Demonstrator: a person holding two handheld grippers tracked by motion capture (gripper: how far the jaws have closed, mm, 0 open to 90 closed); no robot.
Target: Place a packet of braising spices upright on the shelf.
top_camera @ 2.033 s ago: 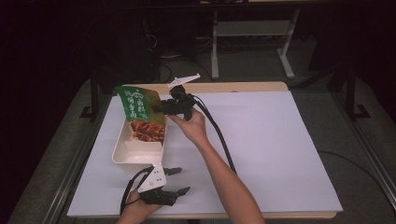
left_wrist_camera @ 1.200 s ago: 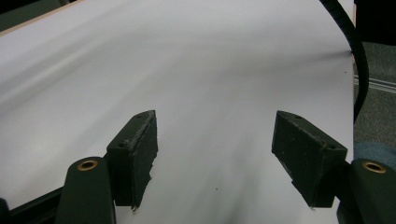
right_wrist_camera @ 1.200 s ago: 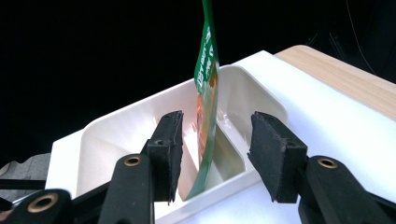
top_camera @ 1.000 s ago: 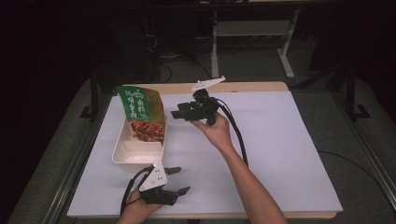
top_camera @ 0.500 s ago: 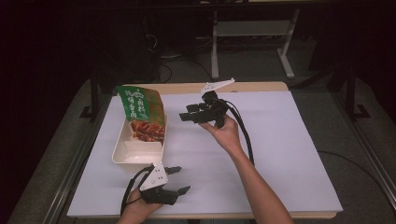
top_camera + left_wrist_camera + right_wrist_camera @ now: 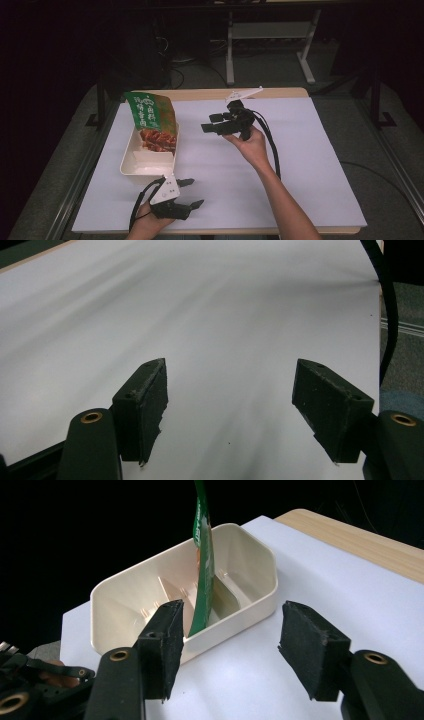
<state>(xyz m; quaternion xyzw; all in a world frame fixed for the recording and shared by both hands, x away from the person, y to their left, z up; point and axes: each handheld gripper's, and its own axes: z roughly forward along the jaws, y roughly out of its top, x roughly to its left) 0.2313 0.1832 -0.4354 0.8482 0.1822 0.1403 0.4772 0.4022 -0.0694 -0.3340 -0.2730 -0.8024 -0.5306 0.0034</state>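
Observation:
A green snack bag (image 6: pixel 150 120) with a red food picture stands upright in a cream divided tray (image 6: pixel 131 167) at the table's left. My right gripper (image 6: pixel 209 123) hovers over the middle of the table to the right of the bag, jaws pointing at it. In the right gripper view the bag (image 6: pixel 202 570) shows edge-on in the tray (image 6: pixel 120 587), beyond my right gripper (image 6: pixel 230 645). Its jaws have just been opening, with nothing between them. My left gripper (image 6: pixel 192 193) rests open near the front edge, and my left gripper (image 6: pixel 230 410) has bare white table ahead.
A white sheet (image 6: pixel 310 165) covers the table, with a strip of wood (image 6: pixel 200 94) along the far edge. The right gripper's cable (image 6: pixel 272 150) trails along the forearm. The floor around is dark, with a white frame (image 6: pixel 270 35) behind the table.
My right gripper let go of the bag's top and drew away to the right, its jaws wider. The bag stays standing in the tray. The left gripper has not moved.

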